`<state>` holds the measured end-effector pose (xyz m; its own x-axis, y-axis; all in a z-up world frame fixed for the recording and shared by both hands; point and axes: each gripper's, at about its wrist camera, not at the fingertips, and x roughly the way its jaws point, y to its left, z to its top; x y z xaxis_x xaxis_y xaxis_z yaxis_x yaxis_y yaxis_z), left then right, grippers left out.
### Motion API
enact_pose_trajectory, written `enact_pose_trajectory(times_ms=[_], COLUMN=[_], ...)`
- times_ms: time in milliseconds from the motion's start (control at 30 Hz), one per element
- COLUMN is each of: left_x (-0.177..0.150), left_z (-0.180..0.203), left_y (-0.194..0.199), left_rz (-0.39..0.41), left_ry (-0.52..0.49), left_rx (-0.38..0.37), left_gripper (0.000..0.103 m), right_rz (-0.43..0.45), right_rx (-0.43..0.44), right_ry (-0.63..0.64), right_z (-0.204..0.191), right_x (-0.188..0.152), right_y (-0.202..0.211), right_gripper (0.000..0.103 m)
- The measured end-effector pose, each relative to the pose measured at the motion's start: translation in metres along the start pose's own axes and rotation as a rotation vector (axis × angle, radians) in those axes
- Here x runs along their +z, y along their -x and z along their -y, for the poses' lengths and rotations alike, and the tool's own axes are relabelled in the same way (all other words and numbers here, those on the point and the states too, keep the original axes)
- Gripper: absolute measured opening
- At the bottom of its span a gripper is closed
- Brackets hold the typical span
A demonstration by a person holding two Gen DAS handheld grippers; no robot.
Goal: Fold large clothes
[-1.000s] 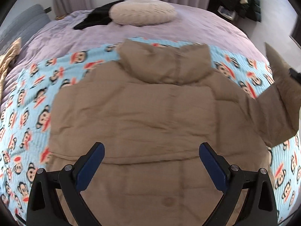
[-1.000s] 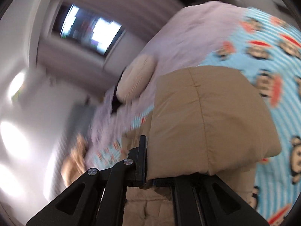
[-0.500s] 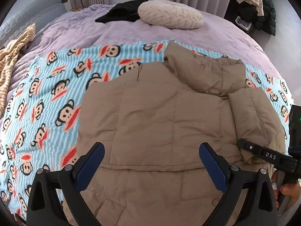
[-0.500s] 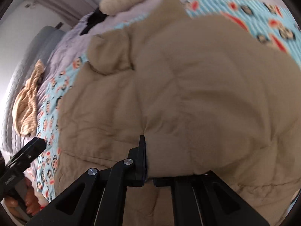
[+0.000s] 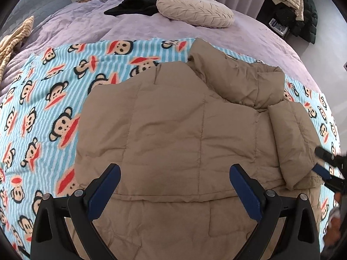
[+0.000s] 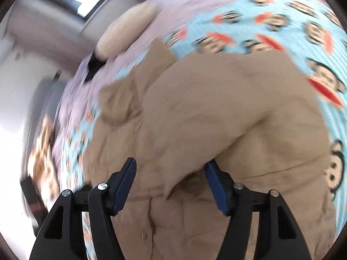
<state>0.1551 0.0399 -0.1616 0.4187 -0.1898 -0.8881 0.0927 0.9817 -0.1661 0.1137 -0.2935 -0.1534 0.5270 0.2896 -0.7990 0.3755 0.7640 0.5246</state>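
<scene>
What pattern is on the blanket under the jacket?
Light blue stripes with cartoon monkey faces on the blanket; clearest in the left wrist view.

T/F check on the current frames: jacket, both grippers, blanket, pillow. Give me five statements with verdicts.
1. The tan puffer jacket lies on the monkey-print blanket. True.
2. The left gripper is clamped on the jacket's hem. False: its jaws stand wide apart above the jacket, holding nothing.
3. The right gripper is open. True: its blue pads are apart, with no fabric pinched between them.
4. The jacket's right-hand sleeve is spread out flat on the blanket. False: it is folded in over the jacket body.
5. The round beige pillow sits on the monkey-print blanket. False: it rests on the purple bedspread beyond it.
</scene>
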Motion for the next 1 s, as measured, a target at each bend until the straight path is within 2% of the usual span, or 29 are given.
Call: enact_pose_trajectory(times_ms=[33, 67, 100, 133, 167, 267, 400, 467, 500, 533, 567, 600, 733, 900, 933, 967, 1000], left_x=[0.0, 0.001, 0.001, 0.001, 0.001, 0.002, 0.005, 0.007, 0.008, 0.008, 0.008, 0.008, 0.008, 0.01, 0.011, 0.012, 0.013], left_z=[-0.003, -0.007, -0.011, -0.014, -0.018, -0.03, -0.043, -0.048, -0.049, -0.049, -0.048, -0.045, -0.032, -0.015, -0.008, -0.003, 0.004], left_y=[0.001, 0.002, 0.003, 0.005, 0.007, 0.013, 0.021, 0.024, 0.024, 0.024, 0.022, 0.021, 0.005, -0.032, -0.042, -0.048, -0.056], left_rz=[0.002, 0.004, 0.007, 0.008, 0.01, 0.022, 0.036, 0.042, 0.042, 0.039, 0.033, 0.026, -0.026, -0.11, -0.125, -0.138, -0.161], left_ry=[0.002, 0.003, 0.009, 0.014, 0.022, 0.056, 0.119, 0.153, 0.166, 0.17, 0.167, 0.158, 0.127, 0.122, 0.105, 0.092, 0.075], left_rx=[-0.007, -0.018, -0.038, -0.052, -0.074, -0.144, -0.229, -0.282, -0.308, -0.32, -0.327, -0.33, -0.365, -0.383, -0.376, -0.37, -0.369], left_gripper=[0.101, 0.101, 0.101, 0.101, 0.101, 0.101, 0.101, 0.101, 0.101, 0.101, 0.101, 0.101, 0.101, 0.1, 0.09, 0.072, 0.063], right_rz=[0.016, 0.033, 0.05, 0.059, 0.076, 0.09, 0.003, -0.084, -0.139, -0.19, -0.229, -0.253, -0.254, -0.195, -0.182, -0.166, -0.149], right_rx=[-0.005, 0.003, 0.023, 0.036, 0.048, 0.083, 0.129, 0.141, 0.131, 0.121, 0.112, 0.097, 0.037, -0.052, -0.064, -0.065, -0.059], right_ry=[-0.039, -0.088, -0.15, -0.18, -0.178, -0.04, 0.195, 0.282, 0.31, 0.328, 0.338, 0.343, 0.305, 0.022, -0.04, -0.092, -0.127], right_z=[0.007, 0.013, 0.02, 0.021, 0.018, -0.021, -0.091, -0.12, -0.128, -0.132, -0.132, -0.129, -0.091, 0.015, 0.038, 0.054, 0.066], right_x=[0.005, 0.009, 0.015, 0.02, 0.024, 0.028, 0.01, -0.008, -0.016, -0.025, -0.033, -0.041, -0.047, -0.031, -0.028, -0.025, -0.023], right_y=[0.002, 0.001, 0.0, -0.001, 0.001, 0.001, -0.024, -0.044, -0.054, -0.063, -0.069, -0.072, -0.053, -0.01, -0.002, 0.005, 0.012], right_gripper=[0.064, 0.053, 0.018, 0.008, 0.008, 0.007, 0.008, 0.011, 0.018, 0.037, 0.047, 0.061, 0.062, 0.062, 0.062, 0.062, 0.062])
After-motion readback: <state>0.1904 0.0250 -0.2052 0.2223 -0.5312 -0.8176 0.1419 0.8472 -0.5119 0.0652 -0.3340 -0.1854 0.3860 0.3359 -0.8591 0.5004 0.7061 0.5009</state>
